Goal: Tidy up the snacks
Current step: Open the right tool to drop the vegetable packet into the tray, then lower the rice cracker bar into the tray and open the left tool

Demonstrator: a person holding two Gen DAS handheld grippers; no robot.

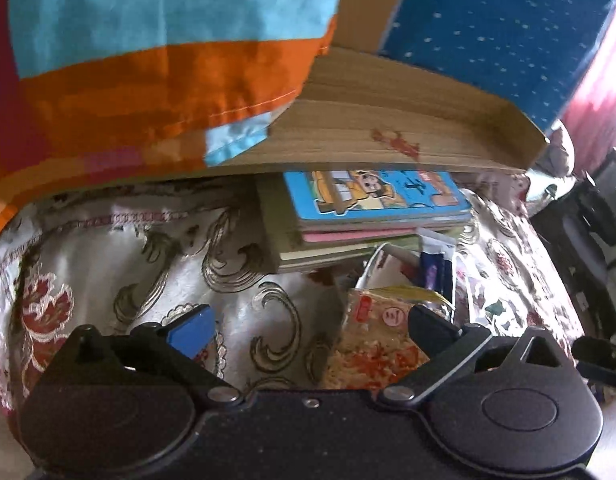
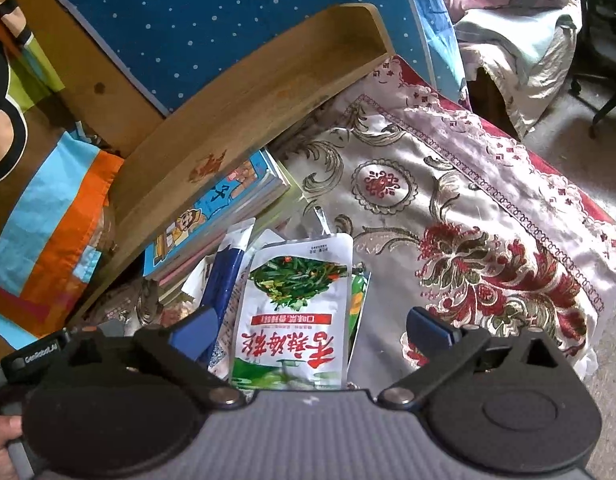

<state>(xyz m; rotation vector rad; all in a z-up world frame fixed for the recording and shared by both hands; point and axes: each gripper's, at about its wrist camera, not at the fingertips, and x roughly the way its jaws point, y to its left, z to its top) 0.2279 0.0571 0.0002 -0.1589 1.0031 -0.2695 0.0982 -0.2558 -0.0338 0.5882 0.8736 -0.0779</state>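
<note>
Both the left gripper [image 1: 308, 322] and right gripper [image 2: 308, 326] have fingers spread wide, pinching nothing. The snacks lie in a loose pile on the patterned satin cloth [image 2: 488, 184], just right of the books [image 2: 224, 208] under the wooden shelf [image 2: 244, 112]: a white pouch [image 2: 296, 304] on top, a clear noodle packet [image 1: 372, 340] beside. These flat foil and plastic bags look light, limp and slippery, likely crushable, so a sealed edge seems the best place to pinch.

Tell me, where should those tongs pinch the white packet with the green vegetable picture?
Probably across its near printed end. The white packet lies flat on the tablecloth, pointing lengthwise away from the open right tongs. Its right edge looks freer; a blue packet crowds the left, so come from above.
</note>
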